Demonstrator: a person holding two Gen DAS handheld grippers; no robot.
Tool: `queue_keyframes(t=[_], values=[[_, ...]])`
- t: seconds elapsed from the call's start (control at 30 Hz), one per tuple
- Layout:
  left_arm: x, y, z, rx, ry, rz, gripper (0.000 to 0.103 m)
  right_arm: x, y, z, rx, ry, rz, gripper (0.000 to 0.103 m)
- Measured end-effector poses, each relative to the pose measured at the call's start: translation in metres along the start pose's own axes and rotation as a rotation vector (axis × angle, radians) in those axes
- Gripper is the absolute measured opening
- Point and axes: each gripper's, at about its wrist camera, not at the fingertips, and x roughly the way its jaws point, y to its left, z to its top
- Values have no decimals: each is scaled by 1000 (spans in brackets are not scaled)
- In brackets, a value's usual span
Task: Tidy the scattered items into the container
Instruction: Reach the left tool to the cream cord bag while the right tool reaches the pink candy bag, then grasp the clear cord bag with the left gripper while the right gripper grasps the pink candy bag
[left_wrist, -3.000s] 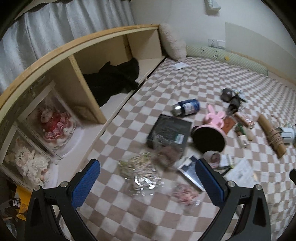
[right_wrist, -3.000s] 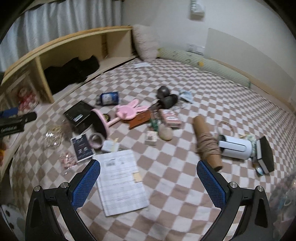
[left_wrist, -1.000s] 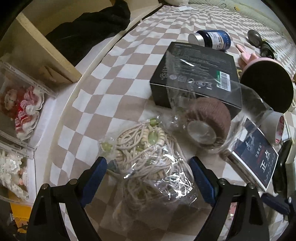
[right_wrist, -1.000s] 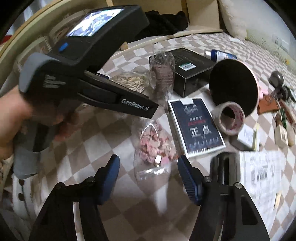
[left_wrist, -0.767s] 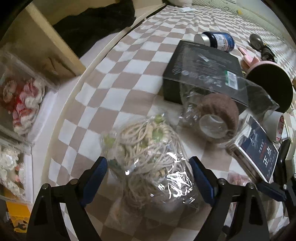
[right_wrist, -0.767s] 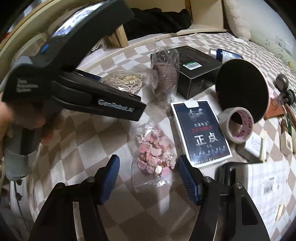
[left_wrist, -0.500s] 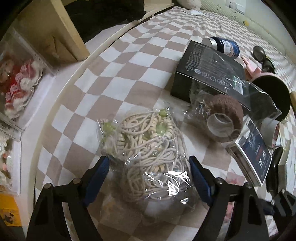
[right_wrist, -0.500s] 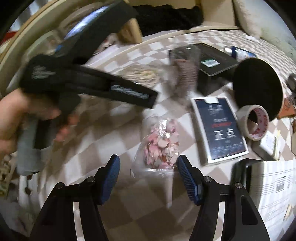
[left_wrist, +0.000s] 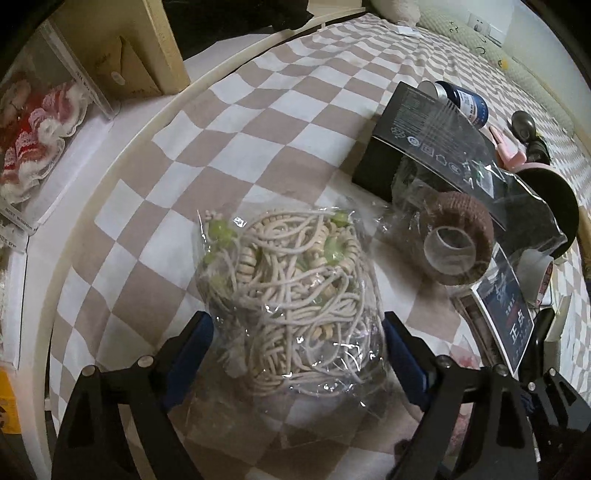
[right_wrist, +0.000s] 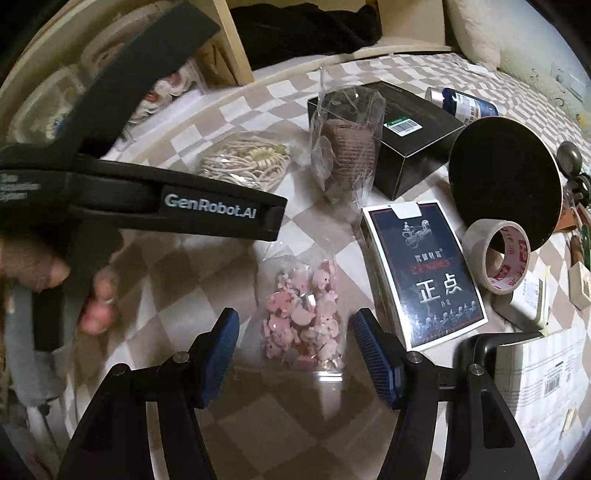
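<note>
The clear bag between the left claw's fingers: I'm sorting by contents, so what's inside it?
The clear bag holds tangled cream cord, ring-shaped beads and green beads. Whatever lies beneath the tangle is hidden.

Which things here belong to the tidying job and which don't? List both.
Job: bag of cream cord and beads, bag of pink charms, bagged brown roll, card box, tape roll, black box.

Not the job: framed dolls, dark clothing on the shelf.
</note>
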Motion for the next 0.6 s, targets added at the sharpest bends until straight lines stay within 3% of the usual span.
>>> queue_keyframes(t=[0.1, 0.23, 0.6], values=[[-1, 4, -5, 0, 1, 1, 91, 2, 2, 3, -19, 2, -25, 63], [-3, 8, -12, 6, 0, 5, 87, -3, 1, 3, -6, -7, -26, 38], [-15, 22, -37, 6, -22, -4, 65, -12, -2, -8, -20, 6, -36, 30]])
